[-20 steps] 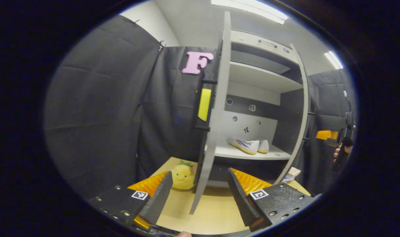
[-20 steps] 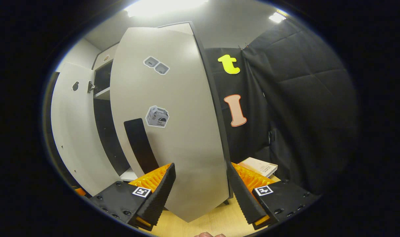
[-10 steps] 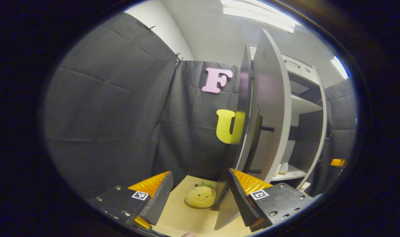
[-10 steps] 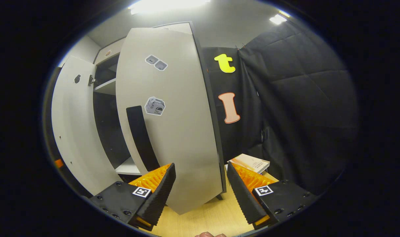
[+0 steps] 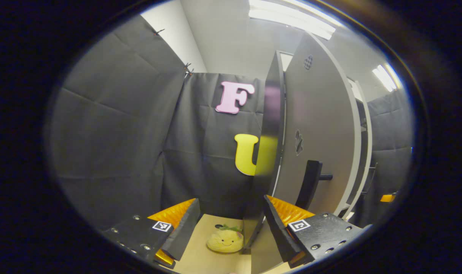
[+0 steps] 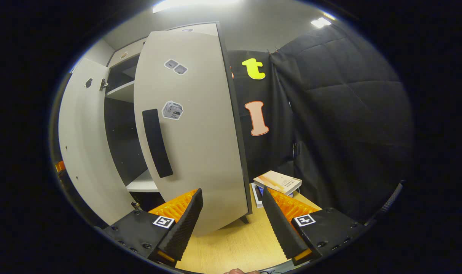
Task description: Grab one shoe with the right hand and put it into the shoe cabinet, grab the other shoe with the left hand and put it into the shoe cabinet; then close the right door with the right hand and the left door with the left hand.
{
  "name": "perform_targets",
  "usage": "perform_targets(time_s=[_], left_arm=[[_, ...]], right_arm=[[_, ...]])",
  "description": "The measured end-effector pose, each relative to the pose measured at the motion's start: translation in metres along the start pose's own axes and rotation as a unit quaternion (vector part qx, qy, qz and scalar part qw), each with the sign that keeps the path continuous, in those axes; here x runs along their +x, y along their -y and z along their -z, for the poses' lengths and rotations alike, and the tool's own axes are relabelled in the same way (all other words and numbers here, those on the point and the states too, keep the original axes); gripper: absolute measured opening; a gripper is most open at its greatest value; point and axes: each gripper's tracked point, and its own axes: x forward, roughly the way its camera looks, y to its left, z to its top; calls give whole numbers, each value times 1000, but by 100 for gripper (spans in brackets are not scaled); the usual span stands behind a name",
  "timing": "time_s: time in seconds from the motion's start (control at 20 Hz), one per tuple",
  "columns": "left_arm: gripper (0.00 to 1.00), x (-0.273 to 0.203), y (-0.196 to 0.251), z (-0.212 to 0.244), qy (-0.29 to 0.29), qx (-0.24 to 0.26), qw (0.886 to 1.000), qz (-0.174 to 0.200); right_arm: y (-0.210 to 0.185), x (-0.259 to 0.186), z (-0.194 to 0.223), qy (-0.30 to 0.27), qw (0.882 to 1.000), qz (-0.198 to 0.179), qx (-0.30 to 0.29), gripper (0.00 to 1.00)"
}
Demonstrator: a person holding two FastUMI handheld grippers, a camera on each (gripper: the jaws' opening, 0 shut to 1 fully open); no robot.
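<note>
At the bottom of the left gripper view, your left gripper (image 5: 231, 222) has its jaws spread apart, grasping nothing. Between them, low in the frame, a yellow plush toy (image 5: 225, 241) lies on the counter (image 5: 195, 258). Just right of centre stands the left door (image 5: 318, 140), its dark handle (image 5: 309, 184) above your right-hand finger. At the bottom of the right gripper view, your right gripper (image 6: 233, 219) is likewise released. Beyond it, the right door (image 6: 195, 129) is partly swung, leaving a gap onto a shelf (image 6: 141, 185). Books (image 6: 277, 182) lie right of centre.
</note>
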Motion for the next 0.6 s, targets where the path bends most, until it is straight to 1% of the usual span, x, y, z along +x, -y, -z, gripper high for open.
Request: perform_targets(time_s=[0.05,0.1,0.15,0.25,0.4,0.6], left_arm=[[94,4,7,3,-2,-9,1000,3],[94,3,6,2,0,-8,1000,-12],[93,7,5,-1,10,-11,1000,-14],[92,9,9,-4,11,-18,1000,-7],[93,12,15,2,-6,-24,1000,7],[94,13,39,14,-28,-59,997,32]], right_arm=[[2,0,1,-1,1000,2,2,98],[6,-1,1,-2,1000,6,4,98],[10,-1,0,-1,1000,10,7,98],[15,-1,-2,4,1000,14,11,98],[17,4,5,-5,1000,10,-3,98],[13,14,10,-15,1000,-3,0,98]])
